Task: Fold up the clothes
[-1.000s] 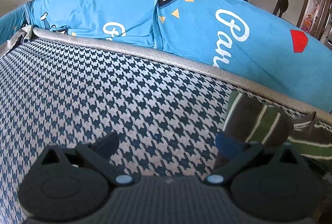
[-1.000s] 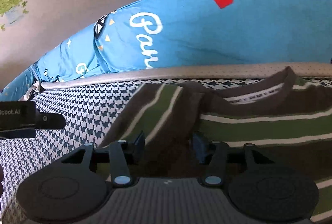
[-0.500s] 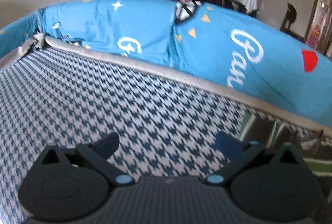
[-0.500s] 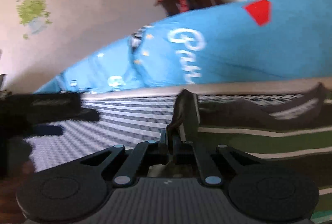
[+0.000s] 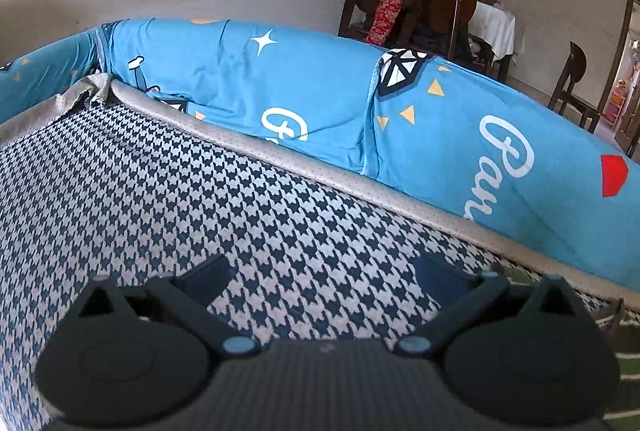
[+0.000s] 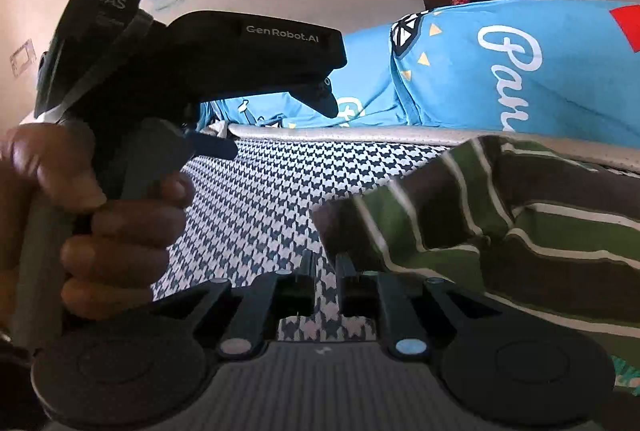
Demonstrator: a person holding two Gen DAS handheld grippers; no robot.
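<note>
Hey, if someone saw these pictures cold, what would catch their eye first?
Probably the bright blue printed bedding bunched along the far edge of the houndstooth mattress. Next, the green-and-brown striped shirt lying at the right. In the right wrist view, a hand gripping the left gripper's handle fills the left side.

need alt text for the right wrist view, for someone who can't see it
The right gripper, jaws nearly closed with a narrow gap and holding nothing, sits over a houndstooth mattress beside a green striped shirt. A hand holds the left gripper at left; a blue quilt lies behind.
</note>
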